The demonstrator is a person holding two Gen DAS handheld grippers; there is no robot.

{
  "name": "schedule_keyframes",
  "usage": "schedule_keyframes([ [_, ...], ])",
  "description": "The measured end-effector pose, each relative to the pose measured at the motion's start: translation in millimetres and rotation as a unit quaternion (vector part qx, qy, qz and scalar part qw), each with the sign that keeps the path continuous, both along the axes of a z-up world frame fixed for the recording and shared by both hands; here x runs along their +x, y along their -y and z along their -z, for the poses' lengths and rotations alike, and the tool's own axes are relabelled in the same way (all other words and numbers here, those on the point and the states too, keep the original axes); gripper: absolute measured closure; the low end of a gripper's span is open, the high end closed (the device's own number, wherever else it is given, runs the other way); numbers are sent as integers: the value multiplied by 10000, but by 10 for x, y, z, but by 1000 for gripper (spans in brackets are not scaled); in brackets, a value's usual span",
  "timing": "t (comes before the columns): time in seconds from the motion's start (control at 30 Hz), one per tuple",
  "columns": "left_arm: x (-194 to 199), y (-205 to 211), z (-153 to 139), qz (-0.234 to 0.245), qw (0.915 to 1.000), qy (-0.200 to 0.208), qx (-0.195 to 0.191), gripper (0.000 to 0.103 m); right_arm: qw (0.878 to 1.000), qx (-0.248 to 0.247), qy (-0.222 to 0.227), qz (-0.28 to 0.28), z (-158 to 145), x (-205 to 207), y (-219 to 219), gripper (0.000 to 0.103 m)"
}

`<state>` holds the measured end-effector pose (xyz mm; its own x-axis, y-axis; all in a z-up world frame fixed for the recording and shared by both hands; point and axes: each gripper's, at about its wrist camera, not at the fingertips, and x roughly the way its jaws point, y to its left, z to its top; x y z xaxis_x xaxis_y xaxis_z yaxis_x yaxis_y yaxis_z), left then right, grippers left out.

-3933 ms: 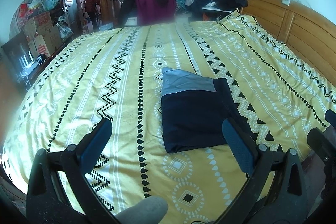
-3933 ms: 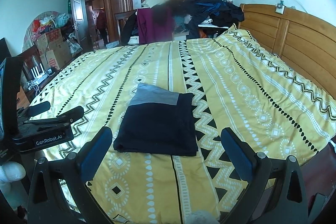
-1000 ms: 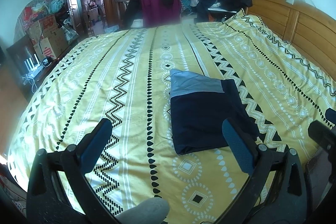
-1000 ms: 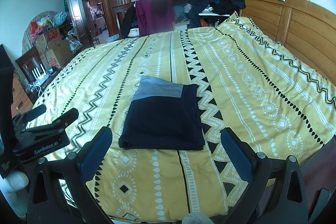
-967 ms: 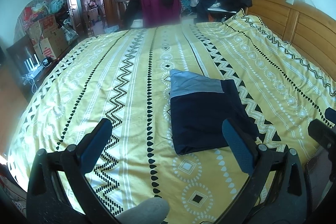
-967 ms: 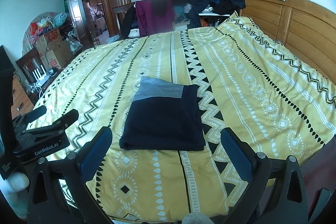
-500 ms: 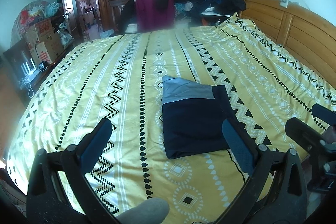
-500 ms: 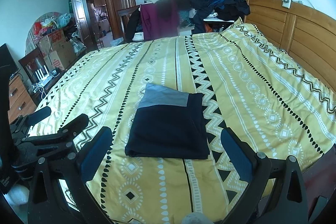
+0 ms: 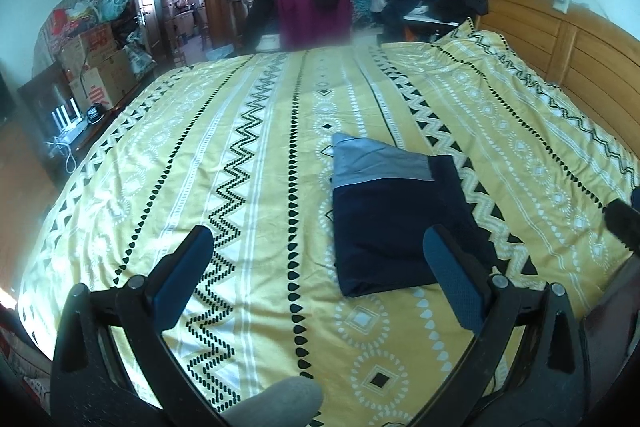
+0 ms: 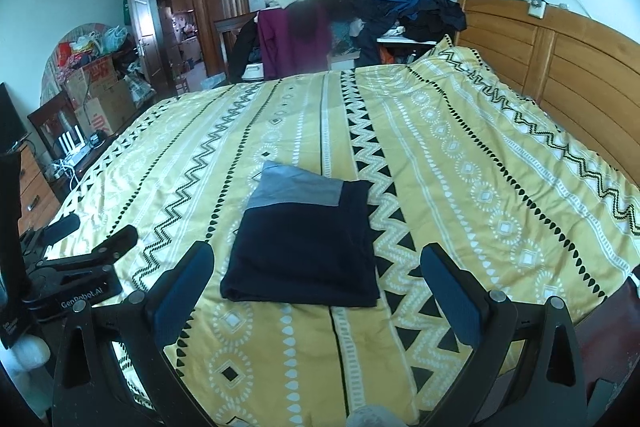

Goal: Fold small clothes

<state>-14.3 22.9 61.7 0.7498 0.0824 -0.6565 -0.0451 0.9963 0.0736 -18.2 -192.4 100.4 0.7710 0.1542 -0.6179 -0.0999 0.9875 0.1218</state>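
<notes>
A small dark navy garment with a grey band (image 9: 396, 211) (image 10: 304, 239) lies folded into a flat rectangle on the yellow patterned bedspread (image 9: 240, 163) (image 10: 460, 163). My left gripper (image 9: 316, 267) hovers open near the bed's front edge, the garment ahead and to its right. My right gripper (image 10: 314, 283) is open too, held back from the bed with the garment's near edge straight ahead between its blue fingers (image 10: 448, 291). Neither holds anything. The left gripper (image 10: 92, 255) also shows at the left of the right wrist view.
A wooden headboard (image 10: 560, 67) runs along the right. A chair draped with a maroon top (image 9: 314, 11) and a heap of clothes (image 10: 400, 3) stand beyond the far edge. Cardboard boxes (image 9: 96, 67) and a low dresser (image 10: 36, 183) line the left wall by the open door.
Both grippers have shifted a little in view and stay open. The folded garment has not moved on the bed.
</notes>
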Motion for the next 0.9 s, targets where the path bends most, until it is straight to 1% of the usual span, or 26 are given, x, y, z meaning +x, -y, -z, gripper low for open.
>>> schedule_keyframes([
  [0.2, 19, 24, 71, 12, 9999, -89, 58, 0, 10000, 47, -74, -40, 81, -25, -2, 0],
  [0.4, 13, 20, 90, 11, 9999, -109, 32, 0, 9999, 13, -139, -13, 163, -22, 13, 0],
  [0.6, 16, -14, 89, -23, 9999, -101, -43, 0, 9999, -57, -122, 34, 155, -4, 82, 0],
  [0.9, 45, -69, 125, -89, 9997, -180, -113, 0, 9999, -85, -117, -84, 145, 24, -11, 0],
])
